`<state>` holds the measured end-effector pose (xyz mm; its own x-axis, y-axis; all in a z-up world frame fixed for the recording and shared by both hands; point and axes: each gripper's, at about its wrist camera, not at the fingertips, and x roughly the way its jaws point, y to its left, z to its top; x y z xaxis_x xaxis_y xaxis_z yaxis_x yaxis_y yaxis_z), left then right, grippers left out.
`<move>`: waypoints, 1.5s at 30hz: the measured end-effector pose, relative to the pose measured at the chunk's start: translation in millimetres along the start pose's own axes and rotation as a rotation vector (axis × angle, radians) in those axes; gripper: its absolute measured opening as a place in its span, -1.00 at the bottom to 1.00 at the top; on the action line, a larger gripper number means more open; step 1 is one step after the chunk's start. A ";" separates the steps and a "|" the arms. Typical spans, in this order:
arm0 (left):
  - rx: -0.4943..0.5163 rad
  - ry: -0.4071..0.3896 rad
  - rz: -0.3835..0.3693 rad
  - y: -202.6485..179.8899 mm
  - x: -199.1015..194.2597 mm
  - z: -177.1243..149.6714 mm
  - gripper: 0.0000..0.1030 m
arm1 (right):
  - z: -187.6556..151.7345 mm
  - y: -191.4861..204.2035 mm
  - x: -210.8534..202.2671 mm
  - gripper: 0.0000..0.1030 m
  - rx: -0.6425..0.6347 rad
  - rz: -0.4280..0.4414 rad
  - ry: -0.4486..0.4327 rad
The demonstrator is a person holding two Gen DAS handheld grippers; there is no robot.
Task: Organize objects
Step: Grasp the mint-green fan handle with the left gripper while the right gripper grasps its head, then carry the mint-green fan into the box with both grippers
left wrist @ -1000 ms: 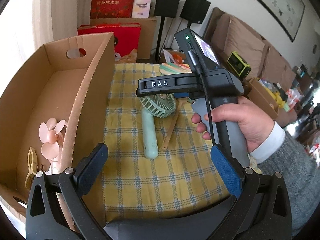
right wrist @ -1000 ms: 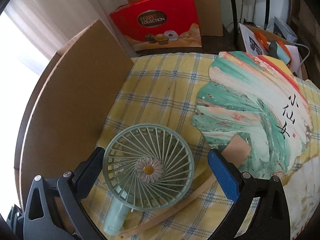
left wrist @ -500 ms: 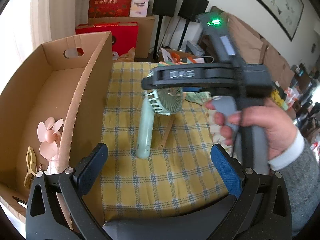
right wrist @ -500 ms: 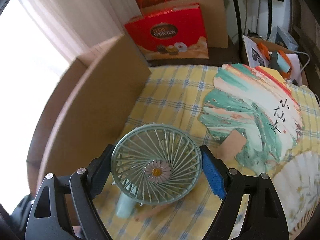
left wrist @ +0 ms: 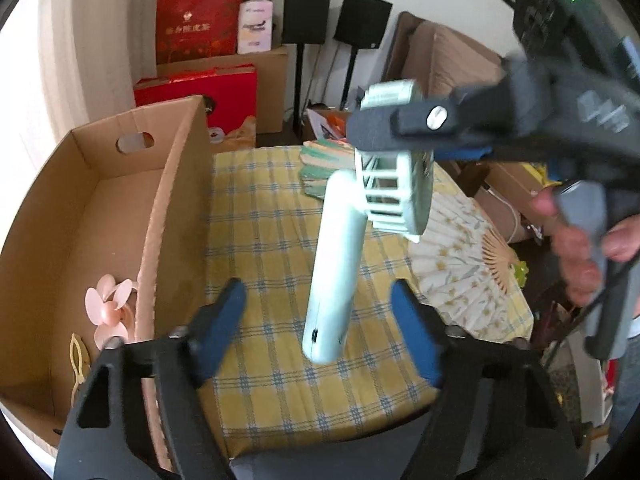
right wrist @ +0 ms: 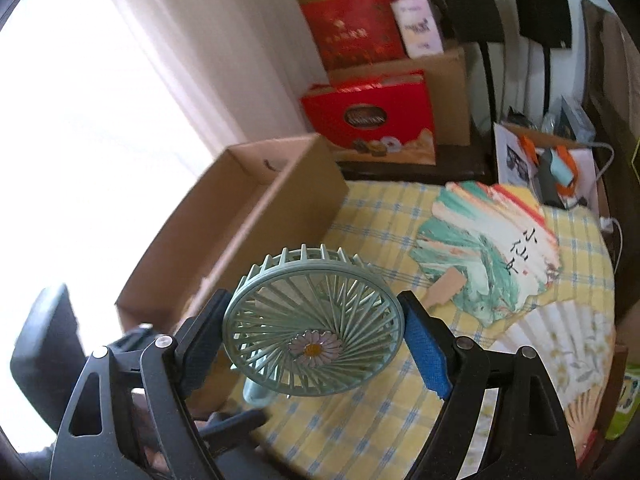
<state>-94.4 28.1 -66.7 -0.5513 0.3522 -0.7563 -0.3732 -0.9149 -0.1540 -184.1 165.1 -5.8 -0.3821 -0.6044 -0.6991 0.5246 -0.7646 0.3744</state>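
My right gripper (right wrist: 312, 344) is shut on the round head of a mint-green handheld fan (right wrist: 312, 328) and holds it in the air above the yellow checked table (right wrist: 400, 400). In the left wrist view the green fan (left wrist: 340, 256) hangs handle-down from the right gripper (left wrist: 396, 124), just ahead of my left gripper (left wrist: 320, 336), which is open and empty. An open cardboard box (left wrist: 100, 216) stands at the table's left. It holds a pink fan (left wrist: 110, 310) and a yellow clip (left wrist: 78, 360).
A painted green paper fan (right wrist: 492, 240) and a white folding fan (right wrist: 560, 344) lie on the table's right half. Red gift boxes (right wrist: 376, 116), cartons and black speakers (left wrist: 308, 12) stand behind the table. A sofa (left wrist: 448, 60) is at the right.
My right gripper has closed on the green fan's head and lifted it off the table, rising and tilting. The left gripper has stayed open, shifted slightly toward the table.
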 end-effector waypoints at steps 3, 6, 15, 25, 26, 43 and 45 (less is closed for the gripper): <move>-0.004 -0.013 -0.007 0.1 -3.7 -1.8 -0.23 | 3.1 12.0 -12.9 0.64 -0.013 0.023 0.003; -0.021 -0.035 -0.031 5.6 -12.9 -2.8 -0.52 | 6.9 26.2 -20.2 0.64 -0.021 0.043 0.008; -0.021 -0.053 0.022 32.8 -42.3 -4.1 -0.56 | 21.2 68.9 -11.5 0.64 -0.078 0.070 0.022; -0.076 -0.041 0.098 105.4 -69.2 -11.9 -0.57 | 47.8 132.5 44.9 0.64 -0.125 0.135 0.088; -0.086 -0.036 0.105 114.6 -70.6 -13.5 -0.57 | 50.1 138.4 52.8 0.64 -0.126 0.143 0.097; -0.156 0.119 0.301 224.5 -38.5 -57.1 -0.58 | 54.1 181.5 223.1 0.64 -0.025 0.238 0.325; -0.179 0.125 0.313 230.7 -37.3 -62.5 -0.52 | 51.5 178.3 239.9 0.64 0.005 0.253 0.357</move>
<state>-113.4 -208.5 -113.7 -0.5185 0.0338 -0.8544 -0.0593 -0.9982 -0.0035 -221.4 -127.8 -75.4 0.0456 -0.6579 -0.7518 0.5639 -0.6042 0.5630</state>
